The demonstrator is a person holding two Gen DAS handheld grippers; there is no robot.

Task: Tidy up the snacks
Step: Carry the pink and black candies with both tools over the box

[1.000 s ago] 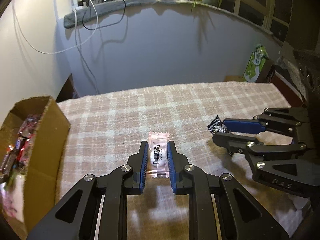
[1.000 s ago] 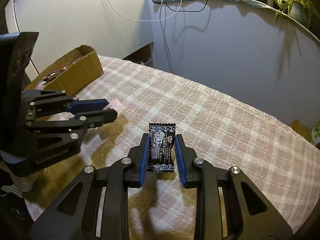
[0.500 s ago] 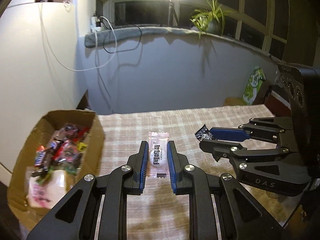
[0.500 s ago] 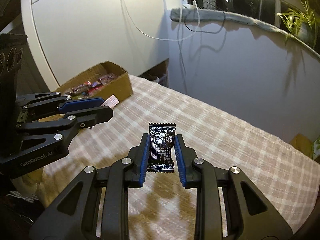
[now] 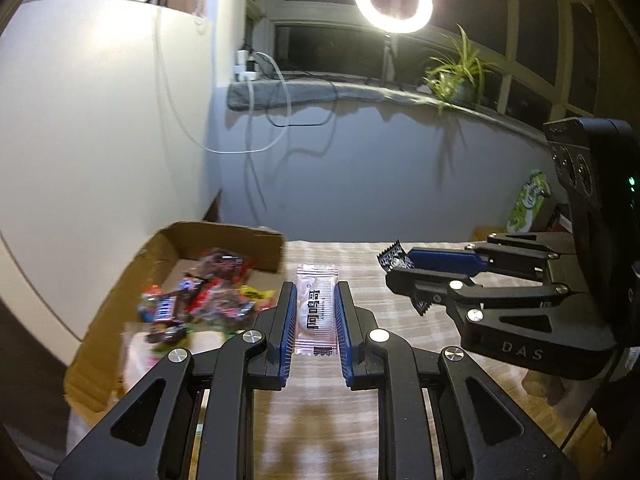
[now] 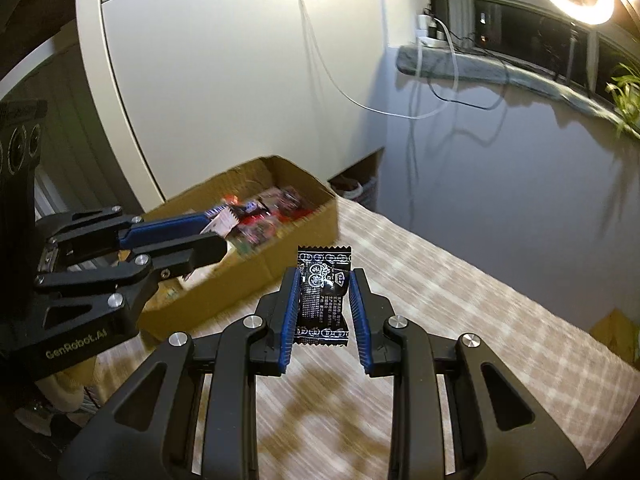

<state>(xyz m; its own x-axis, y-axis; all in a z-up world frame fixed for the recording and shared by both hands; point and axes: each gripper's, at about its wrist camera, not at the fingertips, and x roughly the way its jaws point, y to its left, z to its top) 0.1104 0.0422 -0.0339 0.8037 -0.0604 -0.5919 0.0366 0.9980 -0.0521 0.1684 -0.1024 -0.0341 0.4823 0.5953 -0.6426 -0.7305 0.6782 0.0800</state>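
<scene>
My left gripper [image 5: 316,300] is shut on a pale pink snack packet [image 5: 316,312] and holds it in the air beside the cardboard box [image 5: 120,312], which holds several colourful snacks. My right gripper [image 6: 324,292] is shut on a black snack packet [image 6: 323,296], held above the checked tablecloth [image 6: 480,320] to the right of the box [image 6: 248,276]. The right gripper also shows in the left wrist view [image 5: 404,276], with the black packet [image 5: 394,258] at its tips. The left gripper shows in the right wrist view [image 6: 216,236], over the box with the pink packet [image 6: 222,222].
A white cabinet wall stands behind the box [image 6: 240,80]. A grey sill with cables [image 5: 304,92], a ring light [image 5: 394,0] and a potted plant [image 5: 460,76] lie beyond the table. A green packet [image 5: 528,200] sits at the far right.
Both grippers have risen and swung left toward the cardboard box, each still holding its packet. The box now lies closer and more of its contents show.
</scene>
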